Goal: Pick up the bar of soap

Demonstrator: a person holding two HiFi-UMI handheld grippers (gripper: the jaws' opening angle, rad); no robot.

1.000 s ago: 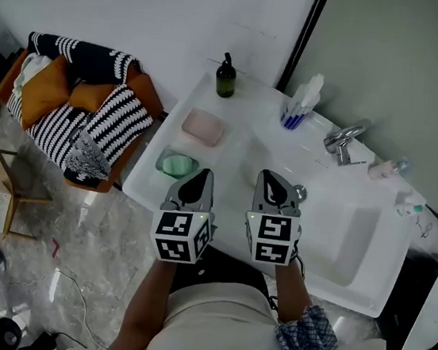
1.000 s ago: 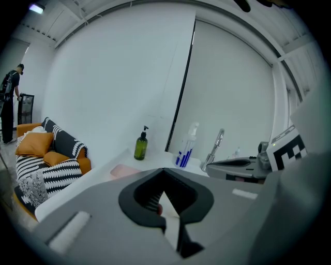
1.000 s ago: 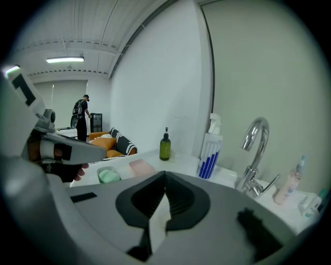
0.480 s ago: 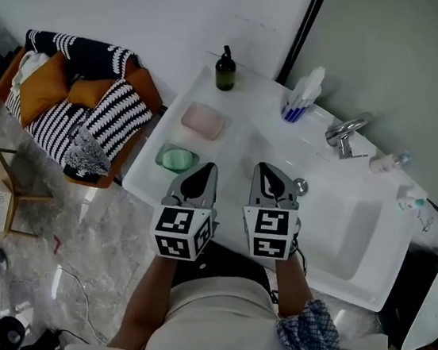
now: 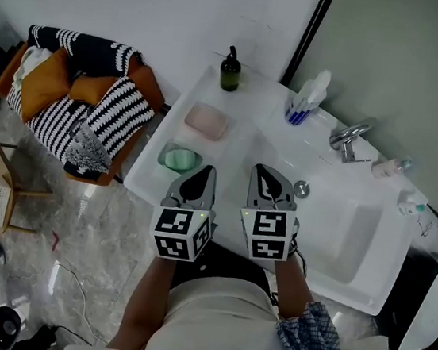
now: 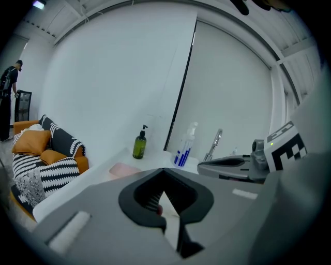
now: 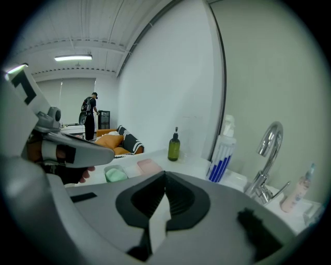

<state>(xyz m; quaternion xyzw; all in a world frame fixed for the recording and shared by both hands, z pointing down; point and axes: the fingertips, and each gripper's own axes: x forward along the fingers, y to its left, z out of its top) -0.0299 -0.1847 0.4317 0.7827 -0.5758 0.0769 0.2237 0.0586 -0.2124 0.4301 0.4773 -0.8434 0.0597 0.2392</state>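
Head view: the left gripper (image 5: 200, 177) and right gripper (image 5: 271, 177) hover side by side over the white sink counter (image 5: 243, 145). The pink rectangular bar of soap (image 5: 206, 120) lies well beyond them. Left gripper view: jaws pressed together, empty. Right gripper view: jaws likewise closed, empty.

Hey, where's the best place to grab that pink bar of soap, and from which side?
Take the pink bar across its narrower width, one jaw on each long side, probably from above: it lies flat on the counter, clear of the green dish. The left gripper is nearer, but its jaws are shut and must open first.
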